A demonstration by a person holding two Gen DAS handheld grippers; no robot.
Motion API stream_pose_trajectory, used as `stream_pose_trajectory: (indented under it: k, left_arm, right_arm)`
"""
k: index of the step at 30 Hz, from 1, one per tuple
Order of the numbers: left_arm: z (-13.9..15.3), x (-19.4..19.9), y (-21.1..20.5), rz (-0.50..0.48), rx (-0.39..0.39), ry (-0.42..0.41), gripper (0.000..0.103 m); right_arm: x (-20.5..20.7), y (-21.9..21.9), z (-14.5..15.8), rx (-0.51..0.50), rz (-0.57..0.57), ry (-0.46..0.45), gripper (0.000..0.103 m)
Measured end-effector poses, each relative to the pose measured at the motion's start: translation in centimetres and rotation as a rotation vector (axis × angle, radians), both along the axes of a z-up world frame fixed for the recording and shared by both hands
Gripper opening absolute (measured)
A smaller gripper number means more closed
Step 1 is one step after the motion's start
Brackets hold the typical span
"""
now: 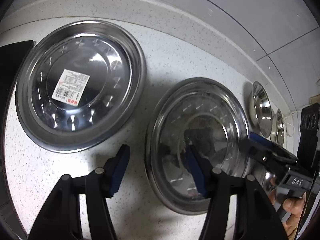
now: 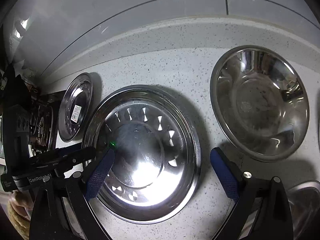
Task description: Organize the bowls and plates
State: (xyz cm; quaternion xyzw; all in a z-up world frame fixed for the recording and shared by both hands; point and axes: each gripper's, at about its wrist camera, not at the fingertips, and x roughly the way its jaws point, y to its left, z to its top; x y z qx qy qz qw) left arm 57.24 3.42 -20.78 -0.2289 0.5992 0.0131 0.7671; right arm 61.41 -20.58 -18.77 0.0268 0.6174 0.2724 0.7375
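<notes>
Steel plate (image 2: 144, 154) sits between spread right gripper (image 2: 162, 156) jaws; left gripper (image 1: 158, 156) spread astride its rim; bowl (image 2: 260, 102) beside.

Labelled plate (image 1: 80, 86) left, second plate (image 1: 197, 146) beside it, bowl (image 2: 260, 102) apparently rightmost

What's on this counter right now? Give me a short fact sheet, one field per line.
surface: speckled white countertop
labelled plate: steel plate with barcode sticker, lying flat, untouched
middle plate: plain steel plate, both grippers around its edges
bowl: steel bowl, beside the middle plate
left gripper: open, straddling the plate's rim
right gripper: open, holding nothing
</notes>
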Motion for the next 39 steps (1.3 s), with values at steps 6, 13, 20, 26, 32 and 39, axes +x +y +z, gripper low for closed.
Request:
stream_pose_trajectory:
  k: [6,13,20,26,32,39]
  left_arm:
    - [-0.3,0.9,-1.4,-0.07,0.021,0.025,0.061]
    - [-0.6,0.1,0.3,0.0,-0.005,0.01,0.007]
    - [1.4,-2.5,2.2,0.038,-0.013,-0.017,0.007]
    - [6.2,-7.5,4.9,0.044,-0.044,-0.075,0.007]
    - [10.3,-15.7,9.0,0.037,-0.049,-0.113,0.007]
    - [10.4,-25.2,13.3,0.04,-0.075,-0.078,0.007]
  right_arm:
    - [-0.1,0.3,-0.6,-0.021,0.007,0.013,0.066]
    - [0.0,0.2,-0.7,-0.126,-0.011,-0.05,0.03]
    - [-1.7,1.3,1.7,-0.116,0.001,-0.115,0.009]
    - [-6.1,2.5,6.9,-0.004,0.02,-0.15,0.009]
    - [-13.8,5.1,10.4,0.057,0.098,-0.164,0.009]
    - [-22.9,7.8,9.5,0.118,0.17,-0.061,0.009]
